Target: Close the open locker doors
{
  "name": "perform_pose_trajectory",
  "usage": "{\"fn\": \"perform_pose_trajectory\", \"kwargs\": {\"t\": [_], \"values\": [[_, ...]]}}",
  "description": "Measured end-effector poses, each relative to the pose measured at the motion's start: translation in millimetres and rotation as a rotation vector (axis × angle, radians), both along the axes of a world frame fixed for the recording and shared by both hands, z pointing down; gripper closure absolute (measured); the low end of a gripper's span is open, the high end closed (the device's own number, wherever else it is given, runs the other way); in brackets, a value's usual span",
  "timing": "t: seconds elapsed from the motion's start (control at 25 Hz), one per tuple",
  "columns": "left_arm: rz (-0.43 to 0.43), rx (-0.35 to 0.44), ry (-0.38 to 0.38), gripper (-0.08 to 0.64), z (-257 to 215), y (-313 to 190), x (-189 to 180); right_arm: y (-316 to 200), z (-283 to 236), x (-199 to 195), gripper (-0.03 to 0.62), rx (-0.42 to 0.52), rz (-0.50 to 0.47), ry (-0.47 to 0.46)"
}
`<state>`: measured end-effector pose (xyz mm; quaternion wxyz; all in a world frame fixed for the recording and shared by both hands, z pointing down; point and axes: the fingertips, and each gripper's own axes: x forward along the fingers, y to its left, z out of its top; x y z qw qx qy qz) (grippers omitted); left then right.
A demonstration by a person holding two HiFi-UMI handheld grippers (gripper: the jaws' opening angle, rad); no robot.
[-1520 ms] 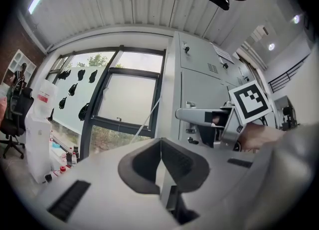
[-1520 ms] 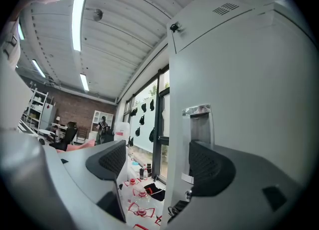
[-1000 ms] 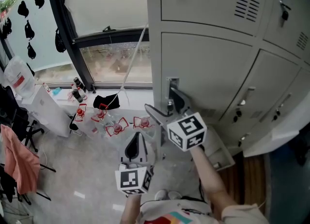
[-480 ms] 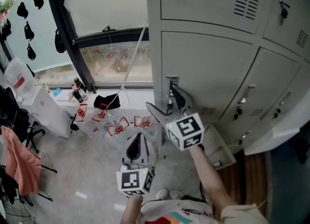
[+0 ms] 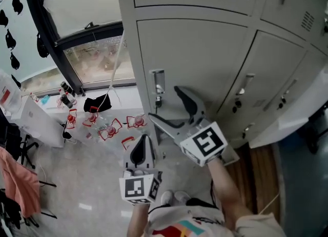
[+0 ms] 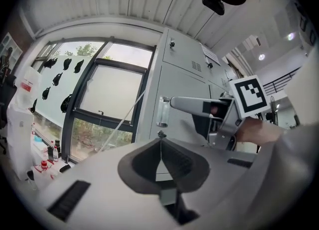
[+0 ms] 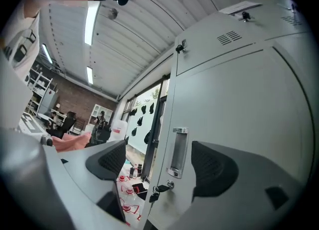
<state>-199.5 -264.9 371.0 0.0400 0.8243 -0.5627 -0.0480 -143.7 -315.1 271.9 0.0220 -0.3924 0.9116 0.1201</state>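
Right tool: jaws are standing apart, empty, hovering close to the locker door, beside its handle.
Left tool: jaws are pressing together, gripping nothing, hanging lower.

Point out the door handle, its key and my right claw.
door handle (image 7: 178, 152), right gripper view, on its recessed middle.
key (image 7: 158, 189), right gripper view, on the head sticking out of the lock.
right claw (image 5: 163, 102), head view, midway between its spread tips.

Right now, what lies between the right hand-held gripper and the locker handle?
Nothing. The right gripper view shows the handle unobstructed between the open jaws of the right hand-held gripper, keys hanging below.
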Motion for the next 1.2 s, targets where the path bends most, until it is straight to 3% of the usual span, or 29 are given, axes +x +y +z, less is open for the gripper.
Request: {"fn": "perform_pose_trajectory", "kwargs": {"t": [0.16,0.36,0.52,0.8,0.96,1.2], "values": [[0.018,-0.011,0.028,0.554,-3.4,-3.4,17.6,20.1,2.8,33.1,0.204,0.023,0.015,0.048],[0.074,-0.021,0.004,0.554,1.5,-9.0,40.1,29.8,37.3,99.5,0.204,-0.010,0.149,0.116],[0.101,-0.042,0.002,0.554,8.8,-13.7,51.9,46.7,91.0,157.3,0.204,-0.160,0.235,0.133],[0.154,-0.049,-0.026,0.554,14.5,-16.8,74.0,83.0,207.3,238.9,0.204,-0.434,0.372,0.243],[0.168,-0.066,-0.016,0.554,16.0,-18.4,77.5,108.1,256.2,272.5,0.204,-0.561,0.424,0.229],[0.193,-0.055,-0.025,0.554,12.2,-17.3,89.4,140.9,293.8,292.8,0.204,-0.665,0.453,0.172]]}}
